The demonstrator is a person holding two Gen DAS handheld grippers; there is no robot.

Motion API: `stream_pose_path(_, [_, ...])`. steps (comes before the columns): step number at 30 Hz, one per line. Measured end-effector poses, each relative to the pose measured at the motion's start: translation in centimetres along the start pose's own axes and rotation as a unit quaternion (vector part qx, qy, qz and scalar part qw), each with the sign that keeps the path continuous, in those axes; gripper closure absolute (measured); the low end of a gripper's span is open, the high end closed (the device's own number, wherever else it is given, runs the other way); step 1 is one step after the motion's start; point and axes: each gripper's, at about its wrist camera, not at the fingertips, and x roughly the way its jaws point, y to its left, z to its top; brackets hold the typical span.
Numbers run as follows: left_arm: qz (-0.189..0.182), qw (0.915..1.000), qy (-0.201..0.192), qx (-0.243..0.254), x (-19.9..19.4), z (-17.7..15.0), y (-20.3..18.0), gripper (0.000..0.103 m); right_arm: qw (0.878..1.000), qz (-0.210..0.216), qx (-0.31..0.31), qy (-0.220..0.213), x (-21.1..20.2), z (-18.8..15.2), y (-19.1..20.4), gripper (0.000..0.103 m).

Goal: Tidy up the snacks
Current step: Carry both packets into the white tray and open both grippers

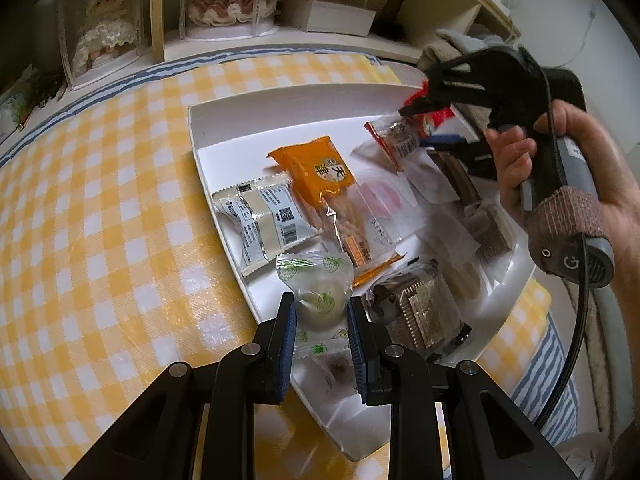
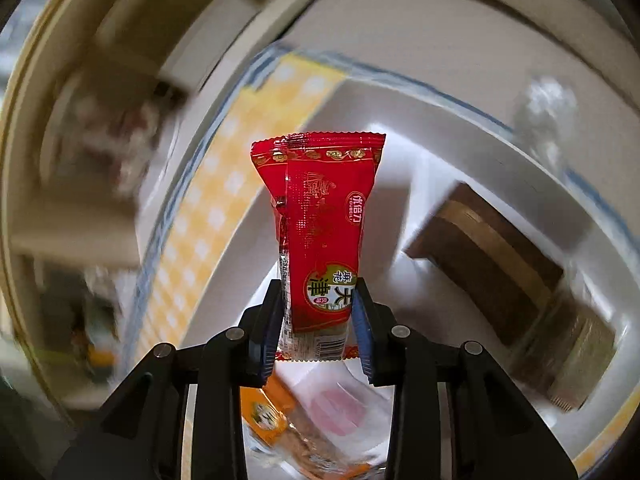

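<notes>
The left gripper (image 1: 322,314) is squeezing a translucent snack packet printed with green strawberries (image 1: 320,286), its jaws closed on the packet's sides, low over the near corner of a white tray (image 1: 224,132). The right gripper (image 2: 318,312) is gripping a red snack packet (image 2: 320,216) by its lower end, jaws pressed against both sides, so the packet is sticking out past the fingertips; in the left wrist view it is hanging above the tray's far right side, with a hand (image 1: 532,160) wrapping the grey handle.

Around them, other snacks are lying in the tray: an orange packet (image 1: 324,184) near the middle, a white packet with a barcode (image 1: 264,216) just left of it, clear pouches and brown wafer blocks (image 2: 496,256) to the right. The tray is sitting on a tabletop covered by a yellow-and-white checked cloth (image 1: 100,200). Behind it, a shelf is holding two dolls in clear cases (image 1: 104,28). The right wrist view's background is blurring.
</notes>
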Motion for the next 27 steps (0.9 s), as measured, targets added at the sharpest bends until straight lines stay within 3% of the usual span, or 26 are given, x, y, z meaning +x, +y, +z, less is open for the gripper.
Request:
stream_pose_path(2, [0.002, 1.0, 0.0, 0.001, -0.1, 0.1, 0.1, 0.078, 0.999, 0.021, 0.04, -0.001, 0.2, 0.1, -0.9, 0.068])
stream_pose_path(5, [0.005, 1.0, -0.002, 0.003, -0.1, 0.0, 0.2, 0.078, 0.996, 0.06, 0.061, 0.037, 1.8, 0.2, -0.9, 0.064])
stream_pose_path(13, [0.004, 1.0, 0.0, 0.008, 0.0, -0.3, 0.3, 0.078, 0.994, 0.07, 0.015, 0.082, 2.7, -0.6, 1.1, 0.042])
stream_pose_path(18, [0.002, 0.9999, 0.002, 0.01, 0.2, -0.3, 0.0, 0.078, 0.991, 0.079, -0.014, 0.103, 2.5, -1.5, 1.3, 0.042])
stream_pose_path(24, [0.008, 1.0, 0.005, 0.003, 0.5, -0.2, 0.2, 0.078, 0.992, 0.076, -0.054, 0.088, 1.9, -1.2, 1.8, 0.042])
stream_pose_path(27, [0.009, 0.9999, 0.002, -0.004, 0.4, 0.0, 0.3, 0.076, 0.99, 0.064, -0.103, 0.078, 1.0, -1.5, 2.5, 0.043])
